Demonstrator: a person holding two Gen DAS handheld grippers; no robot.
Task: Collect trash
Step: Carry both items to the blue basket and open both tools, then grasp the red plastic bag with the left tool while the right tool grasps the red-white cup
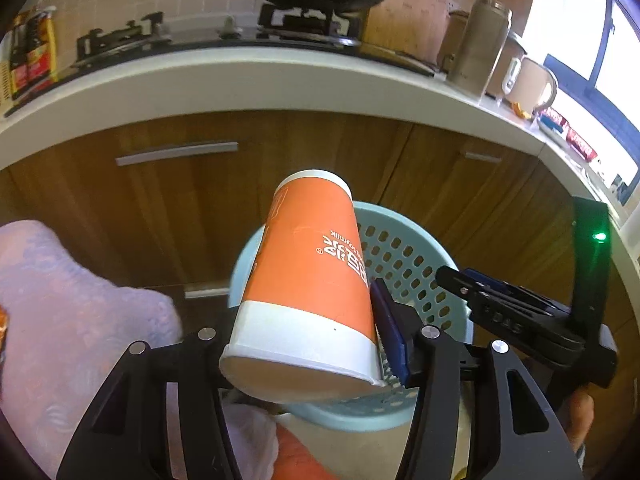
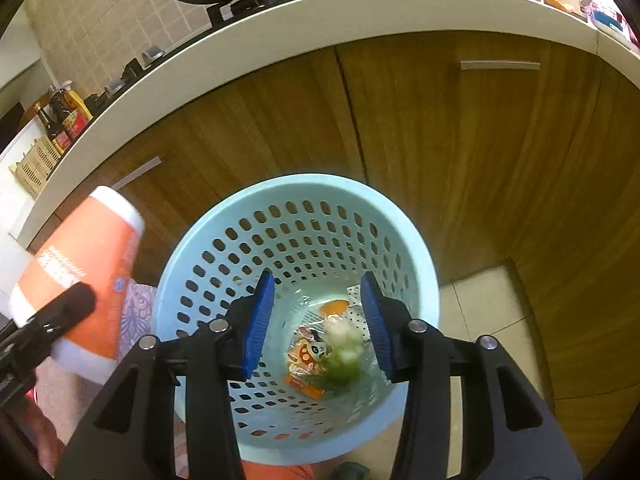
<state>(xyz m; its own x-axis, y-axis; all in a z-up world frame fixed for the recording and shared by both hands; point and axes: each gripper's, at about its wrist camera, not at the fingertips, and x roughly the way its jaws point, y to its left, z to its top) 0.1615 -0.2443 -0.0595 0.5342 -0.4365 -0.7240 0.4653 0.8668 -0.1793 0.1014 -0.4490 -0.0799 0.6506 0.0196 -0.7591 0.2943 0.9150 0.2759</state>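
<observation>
Between the pads of the left tongs [image 1: 304,344] sits an orange and white paper cup [image 1: 308,280], gripped near its wide mouth end with its base pointing away and up, so it lies tilted over the near rim of the pale blue perforated basket [image 1: 404,256]. One blue pad presses its side on the right; the other is hidden behind the cup. Holding it by the mouth end this way probably lets it slide straight down once released.

The right tongs [image 2: 316,320] stand open with nothing between their blue pads, poised directly above the basket's mouth and aimed steeply down into it. Below them, on the basket floor, lie crumpled wrappers [image 2: 308,356] and a whitish-green wad [image 2: 344,356], seemingly trash already dropped in.

Seen from the right wrist, the cup hangs just left of the basket rim, not yet inside. Both tools slant downward in front of wooden cabinet doors [image 2: 440,140] under the white counter [image 2: 280,20].
</observation>
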